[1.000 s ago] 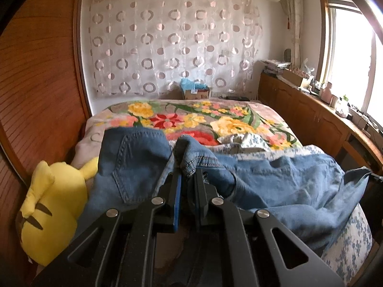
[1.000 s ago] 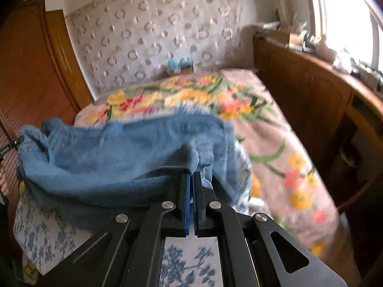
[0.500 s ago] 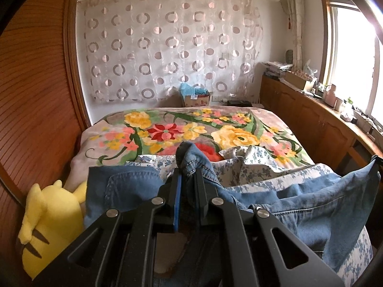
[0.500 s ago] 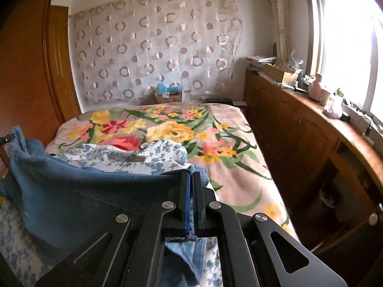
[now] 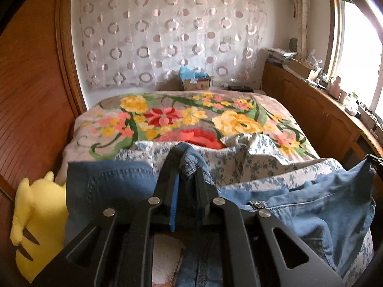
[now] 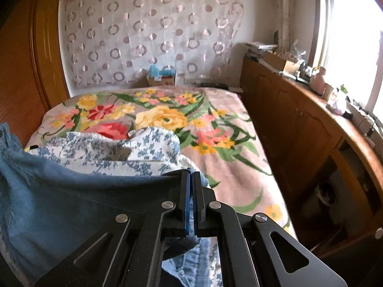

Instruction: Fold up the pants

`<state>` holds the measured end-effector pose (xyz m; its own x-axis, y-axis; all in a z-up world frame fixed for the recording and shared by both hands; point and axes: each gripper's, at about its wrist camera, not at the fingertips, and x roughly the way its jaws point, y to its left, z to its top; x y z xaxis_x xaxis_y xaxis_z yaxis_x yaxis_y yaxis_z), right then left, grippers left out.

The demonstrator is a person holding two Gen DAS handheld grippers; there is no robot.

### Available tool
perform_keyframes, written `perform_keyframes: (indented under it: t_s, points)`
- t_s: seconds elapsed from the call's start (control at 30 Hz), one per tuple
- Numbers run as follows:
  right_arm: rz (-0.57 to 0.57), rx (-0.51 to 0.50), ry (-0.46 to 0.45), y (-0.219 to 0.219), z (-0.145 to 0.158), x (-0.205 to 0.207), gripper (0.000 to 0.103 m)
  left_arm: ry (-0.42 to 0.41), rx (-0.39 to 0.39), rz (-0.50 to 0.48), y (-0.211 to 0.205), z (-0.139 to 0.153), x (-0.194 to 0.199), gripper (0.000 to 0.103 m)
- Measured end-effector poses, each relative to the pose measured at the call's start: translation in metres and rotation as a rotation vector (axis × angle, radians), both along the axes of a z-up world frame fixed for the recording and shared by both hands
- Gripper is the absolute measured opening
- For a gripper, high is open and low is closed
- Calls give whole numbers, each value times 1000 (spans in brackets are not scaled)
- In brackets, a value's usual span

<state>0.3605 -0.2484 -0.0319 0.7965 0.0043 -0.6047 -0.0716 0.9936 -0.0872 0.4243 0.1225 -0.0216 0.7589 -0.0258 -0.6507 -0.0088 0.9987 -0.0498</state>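
Observation:
Blue denim pants [image 5: 311,203] hang stretched between my two grippers above the near end of the bed. My left gripper [image 5: 185,167] is shut on a bunched fold of the waistband, with a back pocket [image 5: 115,186] to its left and a metal button [image 5: 258,205] to its right. My right gripper [image 6: 191,179] is shut on the other end of the pants [image 6: 59,198], which sag to its left. The legs hang below, out of sight.
A blue-and-white floral cloth [image 5: 239,160] lies crumpled on the flowered bedspread [image 5: 191,117]. A yellow plush toy [image 5: 36,217] sits at the bed's left by the wooden wall. Wooden cabinets [image 6: 299,131] with clutter run along the right under the window.
Both grippers have risen and drawn back with the pants. The denim has dropped lower in view and more of the bed and floral cloth shows. Both grips held.

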Motion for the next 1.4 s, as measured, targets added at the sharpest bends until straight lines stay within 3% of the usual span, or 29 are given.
perform_keyframes:
  t_s: [0.03, 0.1, 0.17, 0.27, 0.4, 0.57, 0.63, 0.73, 1.0, 1.4]
  points:
    - [1, 2, 5, 2, -1, 0, 1, 6, -4, -5, 0, 0, -1, 20]
    - [-2, 3, 10, 5, -1, 0, 1, 22, -18, -8, 3, 1, -5, 36]
    - [-6, 17, 9, 1, 6, 5, 1, 25, -39, -6, 7, 6, -12, 46]
    - [-8, 32, 6, -7, 12, 3, 6, 20, -61, -15, 11, 14, -23, 50]
    - [-3, 43, 5, -7, 8, -3, 13, 7, -78, -47, 14, 24, -39, 72]
    - [14, 44, 11, -3, 6, -18, 16, 8, -43, -29, 18, 22, -56, 73]
    - [20, 54, 10, -4, 8, -27, 33, 15, -22, -14, 21, 17, -65, 73]
    - [26, 80, 3, -8, 13, -45, 41, 33, 7, 5, 30, 2, -81, 73]
    - [19, 134, 27, -34, 10, -73, 42, 81, -7, 34, 47, -27, -102, 67]
    - [-91, 208, 130, -73, -23, -91, 49, 123, 2, 40, 45, -49, -103, 66]
